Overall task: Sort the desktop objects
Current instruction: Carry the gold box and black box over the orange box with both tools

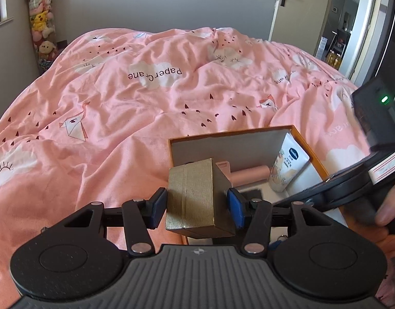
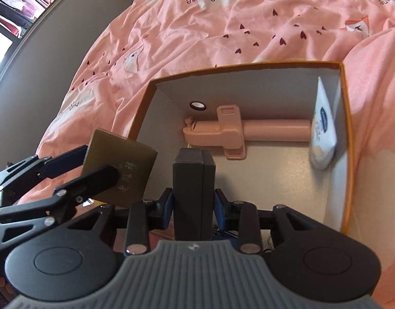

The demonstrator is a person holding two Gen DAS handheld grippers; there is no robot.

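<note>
From the left wrist view, the left gripper [image 1: 197,207] pinches a gold, ribbed cardboard box [image 1: 194,200] between its blue pads, holding it above the near left corner of an open orange-rimmed cardboard tray with a white inside [image 1: 249,149], which lies on a bed under a pink quilt printed with paper cranes [image 1: 107,108]. Behind the gold box show part of a pink plastic holder with a round handle [image 1: 251,173] and a white cream tube [image 1: 285,164] leaning in the tray's right corner. At the right edge a hand [image 1: 388,206] grips the other tool's handle, and a column of plush toys [image 1: 41,23] stands in the far corner. The right wrist view shows the right gripper [image 2: 193,202] clamped on a dark grey upright box [image 2: 193,193] over the tray's near side, with the tray floor open to sight: the whole pink holder, a small round silver-rimmed object [image 2: 198,106] beside it, and the tube. The left gripper with its gold box blocks the tray's left wall.
</note>
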